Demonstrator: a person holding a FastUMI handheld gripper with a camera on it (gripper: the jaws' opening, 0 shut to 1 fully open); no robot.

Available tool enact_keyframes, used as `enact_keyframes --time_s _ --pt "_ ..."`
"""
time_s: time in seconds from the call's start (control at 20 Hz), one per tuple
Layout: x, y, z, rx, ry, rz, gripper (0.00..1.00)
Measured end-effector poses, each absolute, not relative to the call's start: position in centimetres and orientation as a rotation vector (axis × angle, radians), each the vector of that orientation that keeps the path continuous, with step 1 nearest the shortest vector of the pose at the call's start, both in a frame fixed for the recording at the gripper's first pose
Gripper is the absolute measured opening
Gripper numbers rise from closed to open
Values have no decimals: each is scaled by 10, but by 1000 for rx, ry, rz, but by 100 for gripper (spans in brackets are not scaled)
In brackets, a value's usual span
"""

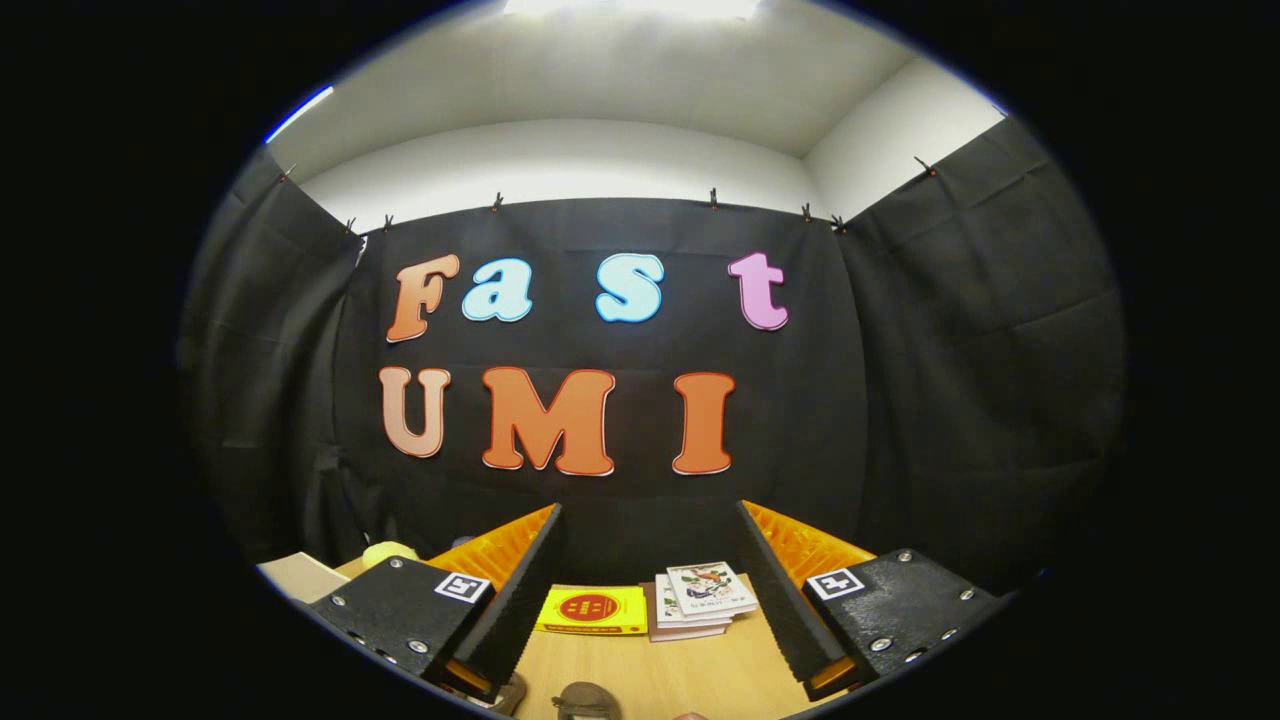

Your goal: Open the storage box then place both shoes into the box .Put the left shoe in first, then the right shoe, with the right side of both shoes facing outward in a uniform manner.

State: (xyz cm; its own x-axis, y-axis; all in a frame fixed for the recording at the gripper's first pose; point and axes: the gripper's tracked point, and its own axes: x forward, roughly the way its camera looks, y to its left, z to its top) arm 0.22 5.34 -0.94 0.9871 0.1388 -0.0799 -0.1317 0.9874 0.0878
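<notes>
On the tabletop (650, 670), from left to right beyond the gripper (650, 590): a pale box corner (300, 575), a yellow object (388, 551), a yellow book (590, 610) and stacked booklets (700, 600). Gripper fingers stand wide apart, holding nothing. A dark rounded shape (585, 700) just below the fingers may be a shoe; uncertain. Shoes are probably light and pliable, best gripped at the heel collar; the storage box cannot be identified.

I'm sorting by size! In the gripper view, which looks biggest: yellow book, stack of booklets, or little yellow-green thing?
1. Yellow book and stack of booklets: about alike, can't rank.
2. Yellow-green thing, partly hidden behind the open gripper.
</notes>
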Motion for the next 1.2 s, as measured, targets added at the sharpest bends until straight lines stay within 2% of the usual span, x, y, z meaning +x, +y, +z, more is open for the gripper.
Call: enact_keyframes --time_s 0.55,1.2 --pt "-9 122 -90 265 366 304 98" --pt "-80 279 -192 501 870 656 97"
